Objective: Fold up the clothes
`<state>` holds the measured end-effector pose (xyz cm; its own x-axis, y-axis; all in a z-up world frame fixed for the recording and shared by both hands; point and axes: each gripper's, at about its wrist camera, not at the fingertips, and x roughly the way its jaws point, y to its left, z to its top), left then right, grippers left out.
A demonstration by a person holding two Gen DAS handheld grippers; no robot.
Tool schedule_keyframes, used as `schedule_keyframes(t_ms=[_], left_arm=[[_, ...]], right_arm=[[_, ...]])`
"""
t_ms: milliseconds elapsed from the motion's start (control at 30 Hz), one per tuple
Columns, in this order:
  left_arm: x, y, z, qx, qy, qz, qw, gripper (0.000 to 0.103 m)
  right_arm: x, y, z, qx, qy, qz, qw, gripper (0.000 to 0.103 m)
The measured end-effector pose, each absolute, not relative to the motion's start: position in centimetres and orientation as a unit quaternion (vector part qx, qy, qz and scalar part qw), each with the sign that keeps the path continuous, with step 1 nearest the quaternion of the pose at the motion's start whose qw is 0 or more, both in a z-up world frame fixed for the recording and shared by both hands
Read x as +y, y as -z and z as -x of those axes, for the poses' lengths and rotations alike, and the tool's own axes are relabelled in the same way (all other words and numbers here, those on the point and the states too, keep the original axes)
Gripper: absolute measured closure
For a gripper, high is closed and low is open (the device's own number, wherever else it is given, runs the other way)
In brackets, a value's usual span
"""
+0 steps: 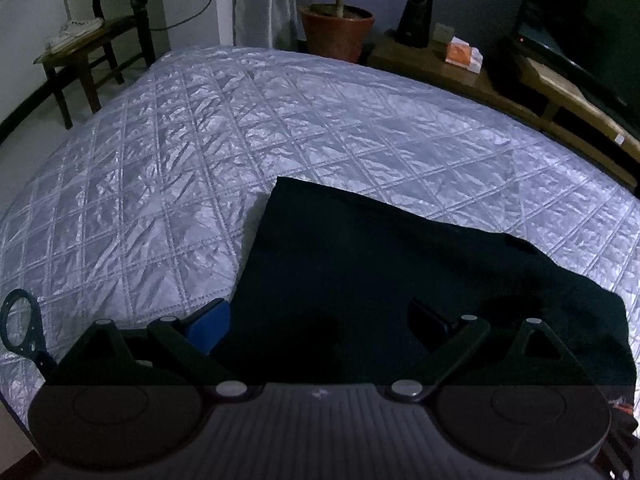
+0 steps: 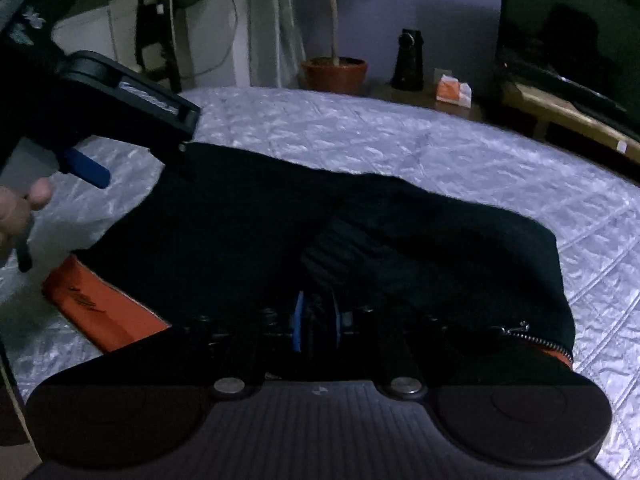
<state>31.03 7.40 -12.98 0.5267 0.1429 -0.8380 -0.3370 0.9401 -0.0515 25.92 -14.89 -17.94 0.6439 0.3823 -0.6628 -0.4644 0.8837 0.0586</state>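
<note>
A black garment [image 1: 400,280] lies on the quilted bed, its far edge folded straight. It has an orange lining [image 2: 104,312] and a zipper [image 2: 532,336] at its near corners. My left gripper [image 1: 320,326] hovers over the garment's left edge, open, with nothing pinched between the blue pad [image 1: 212,326] and the dark one. My right gripper [image 2: 318,320] is shut on a bunch of the black garment [image 2: 440,240], just below a ribbed cuff [image 2: 332,256]. A hand [image 2: 20,208] holds the left gripper's housing [image 2: 120,100] at the upper left of the right wrist view.
The silver quilted bedspread [image 1: 200,140] stretches far and left of the garment. Beyond the bed stand a potted plant [image 1: 336,28], a low wooden table [image 1: 424,60] with a black speaker and an orange box, a TV stand at right, and a wooden chair [image 1: 80,56] at left.
</note>
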Motion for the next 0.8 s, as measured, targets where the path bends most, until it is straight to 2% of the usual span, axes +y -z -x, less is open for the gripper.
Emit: schedule_keyframes(t_ms=[200,267,467,500,633,800], left_arm=[[8.1,12.9,-31.1,0.465,-0.151,0.115,0.865,0.009],[8.2,12.9,-31.1,0.465,-0.152,0.115,0.865,0.009],[8.3,13.0,-31.1,0.473,-0.149,0.11,0.861,0.008],[8.4,13.1,-31.1,0.476,-0.149,0.109,0.86,0.008],[8.5,13.6,-30.8,0.483,-0.149,0.109,0.856,0.008],[9.0,13.7,-30.8,0.483,-0.16,0.115,0.853,0.008]], right_arm=[[-13.6,18.9,-26.0,0.344,-0.245,0.067,0.904,0.082],[-13.3,18.9,-26.0,0.356,-0.261,0.061,0.895,0.069],[-15.4,15.1,-23.6,0.316,-0.266,0.039,0.91,0.061],[-16.1,15.1,-23.7,0.316,-0.244,0.046,0.916,0.062],[-19.8,16.0,-27.3,0.345,-0.152,0.011,0.926,0.075],[-17.6,17.1,-30.5,0.339,-0.157,0.048,0.926,0.072]])
